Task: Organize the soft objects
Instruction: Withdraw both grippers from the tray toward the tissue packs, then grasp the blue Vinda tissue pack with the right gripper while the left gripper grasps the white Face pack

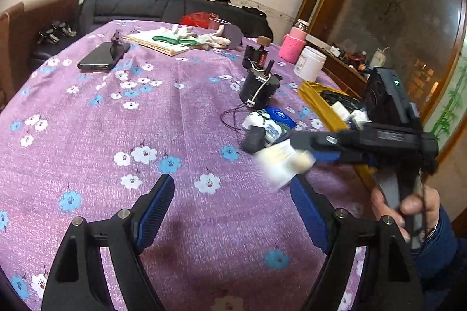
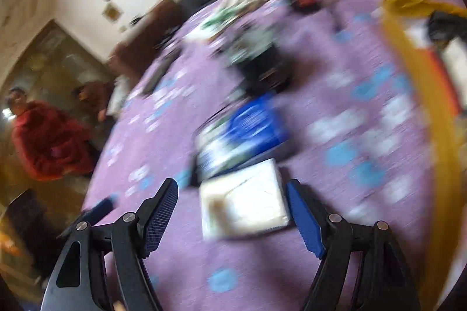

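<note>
Left tool [image 1: 230, 204]: fingers wide apart, holding nothing, hovering low over the bench [image 1: 87, 136].

Right tool [image 2: 232, 213]: fingers spread in its own view, with a white pack [image 2: 245, 201] between them, touching the right pad; grip not confirmed, view blurred.

Just beyond it lies a blue-and-white pack [image 2: 248, 127]. To the right, the yellow bin [image 2: 420, 71] already holds a few items.

At the far end, pale socks [image 1: 204, 38] lie on some paper, untouched.

Judgement: sorting partly done; both packs and the socks left.
</note>
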Action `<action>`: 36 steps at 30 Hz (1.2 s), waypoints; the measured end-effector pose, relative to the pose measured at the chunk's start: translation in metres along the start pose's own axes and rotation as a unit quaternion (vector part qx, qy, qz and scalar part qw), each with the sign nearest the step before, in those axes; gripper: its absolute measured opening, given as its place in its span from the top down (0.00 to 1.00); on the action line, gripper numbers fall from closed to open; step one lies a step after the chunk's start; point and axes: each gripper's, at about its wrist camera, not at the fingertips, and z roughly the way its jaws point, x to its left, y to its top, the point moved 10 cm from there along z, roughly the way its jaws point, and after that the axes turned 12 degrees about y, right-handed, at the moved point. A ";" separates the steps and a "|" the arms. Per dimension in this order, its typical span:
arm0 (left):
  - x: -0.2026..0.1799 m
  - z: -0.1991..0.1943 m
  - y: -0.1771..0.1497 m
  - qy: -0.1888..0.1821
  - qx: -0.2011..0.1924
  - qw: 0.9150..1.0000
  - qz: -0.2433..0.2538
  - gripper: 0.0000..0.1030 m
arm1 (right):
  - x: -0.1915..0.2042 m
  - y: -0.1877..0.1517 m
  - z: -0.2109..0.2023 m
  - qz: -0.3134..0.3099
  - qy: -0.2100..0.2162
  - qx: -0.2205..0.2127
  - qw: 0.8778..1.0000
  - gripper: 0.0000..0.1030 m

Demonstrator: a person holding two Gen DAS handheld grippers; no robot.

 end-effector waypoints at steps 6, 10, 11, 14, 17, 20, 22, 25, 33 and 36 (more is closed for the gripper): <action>0.011 -0.003 -0.001 0.004 -0.003 1.000 -0.011 0.21 | 0.028 0.041 -0.011 -0.093 -0.026 -0.024 0.995 0.20; 0.011 -0.007 -0.001 0.008 -0.008 1.000 0.000 0.21 | -0.015 0.082 -0.015 -0.095 -0.137 -0.038 0.985 0.20; 0.012 -0.008 -0.001 0.009 -0.009 1.000 0.002 0.21 | -0.025 0.086 -0.011 -0.080 -0.134 -0.032 0.987 0.20; 0.014 -0.009 -0.002 0.003 -0.005 1.000 0.004 0.21 | -0.043 0.091 -0.003 -0.051 -0.127 -0.035 0.990 0.20; 0.018 -0.010 -0.004 0.003 0.002 1.000 0.005 0.21 | -0.034 0.074 0.010 -0.041 -0.092 -0.013 0.995 0.19; 0.023 -0.014 -0.006 0.012 0.001 1.000 0.019 0.21 | 0.010 0.029 0.017 -0.028 0.002 0.051 0.998 0.18; 0.026 -0.018 -0.007 0.011 -0.002 1.000 0.029 0.21 | 0.040 0.003 0.017 -0.065 0.044 0.099 0.992 0.18; 0.032 -0.023 -0.006 0.007 -0.002 1.000 0.024 0.21 | 0.052 0.008 0.009 -0.162 -0.024 0.091 0.982 0.18; 0.036 -0.030 -0.010 0.014 0.005 0.999 0.035 0.20 | 0.033 0.024 0.067 -0.227 -0.122 0.123 0.958 0.15; 0.027 -0.030 -0.013 0.001 0.011 0.999 0.052 0.07 | 0.015 0.016 0.075 -0.219 -0.155 0.128 0.955 0.38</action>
